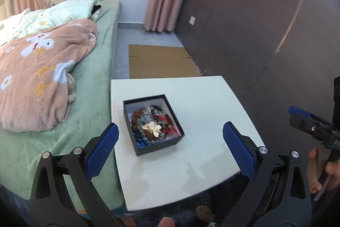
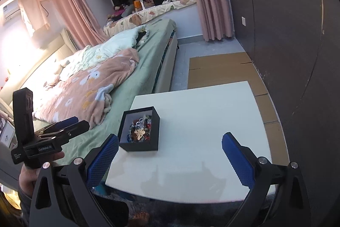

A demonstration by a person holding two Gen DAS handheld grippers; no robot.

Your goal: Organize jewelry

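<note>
Blue pads, cross-hatched like rubber grip, line both sets of black tongs, and both stand spread to their widest with nothing held between them. The left gripper [image 1: 171,136] hangs over the near left part of a white table [image 1: 201,99], its left finger out past the table's edge above the bed. The right gripper [image 2: 170,145] hangs over the near edge of the same table, and a hand [image 2: 29,173] holding the left tool shows at the left of the right wrist view.

Just beyond the left gripper's left pad, and between its two fingers in that view, sits a small black box [image 1: 153,123], square, open-topped, with a pale inner lining. It stands on the left half of the table, apart from both grippers. Inside lies a tangled heap of jewelry [image 1: 153,122]: brown beads, red and blue strands, clear glassy pieces, and a gold flower-shaped piece [image 1: 152,128] on top.

The table top is smooth, glossy and bare around the box. To its left is a bed [image 1: 95,82] with a green sheet and a fluffy pink blanket [image 1: 42,69] printed with ducks. Flattened cardboard [image 1: 159,61] lies on the floor on the far side.
</note>
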